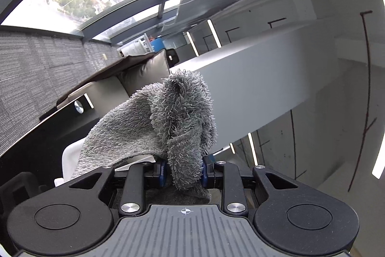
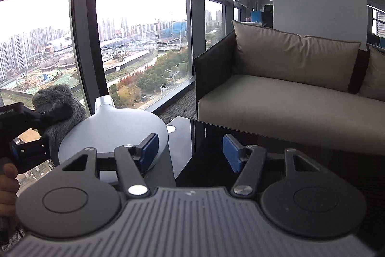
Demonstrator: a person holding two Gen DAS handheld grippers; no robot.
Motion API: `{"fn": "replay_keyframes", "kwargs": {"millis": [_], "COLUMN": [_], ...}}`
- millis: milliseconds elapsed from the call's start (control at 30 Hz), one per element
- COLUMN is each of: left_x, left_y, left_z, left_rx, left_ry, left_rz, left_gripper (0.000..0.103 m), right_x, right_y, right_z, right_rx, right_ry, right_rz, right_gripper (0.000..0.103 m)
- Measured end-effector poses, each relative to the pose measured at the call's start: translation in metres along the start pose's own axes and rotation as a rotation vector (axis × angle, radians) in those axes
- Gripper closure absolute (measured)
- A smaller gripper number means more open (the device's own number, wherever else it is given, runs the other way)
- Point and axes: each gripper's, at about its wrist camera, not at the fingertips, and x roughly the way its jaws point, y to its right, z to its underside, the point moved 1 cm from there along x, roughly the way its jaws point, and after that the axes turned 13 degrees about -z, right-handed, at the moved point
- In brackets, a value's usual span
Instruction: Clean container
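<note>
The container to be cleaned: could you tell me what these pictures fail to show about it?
- Left wrist view: only a white corner shows; the grey cloth in the left tool covers the rest, so its identity is uncertain.
- Right wrist view: no container visible; the open right tool faces a dark table.

a black glossy desk (image 2: 240,134) fills the near right of the right wrist view, its top reflecting the room; no object can be made out on the part that shows. to its left stands a round grey side table (image 2: 115,129) with a silver stem (image 2: 104,104) rising at its far edge, the top otherwise bare. in the left wrist view the dark desk (image 1: 48,136) runs across the left, and a white container (image 1: 71,158) sits on it near the bottom, partly hidden. grey carpet floor (image 2: 178,102) lies beyond, far from the desk.
</note>
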Motion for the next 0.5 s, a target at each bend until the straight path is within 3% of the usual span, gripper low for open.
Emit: {"fn": "replay_keyframes", "kwargs": {"millis": [167,500], "left_x": [-0.004,0.022], "left_y": [0.039,0.099], "left_z": [0.009,0.05], "left_rx": [0.124,0.438], "left_ry": [0.014,0.038], "left_rz": [0.021,-0.13], "left_gripper": [0.079,0.079], "right_x": [-0.016,-0.047], "right_y": [0.003,0.014], "right_z": [0.017,0.05], "right_rx": [0.039,0.146], "right_ry": [0.051,0.137], "right_rz": [-0.003,0.017], "right_gripper": [0.041,0.039]}}
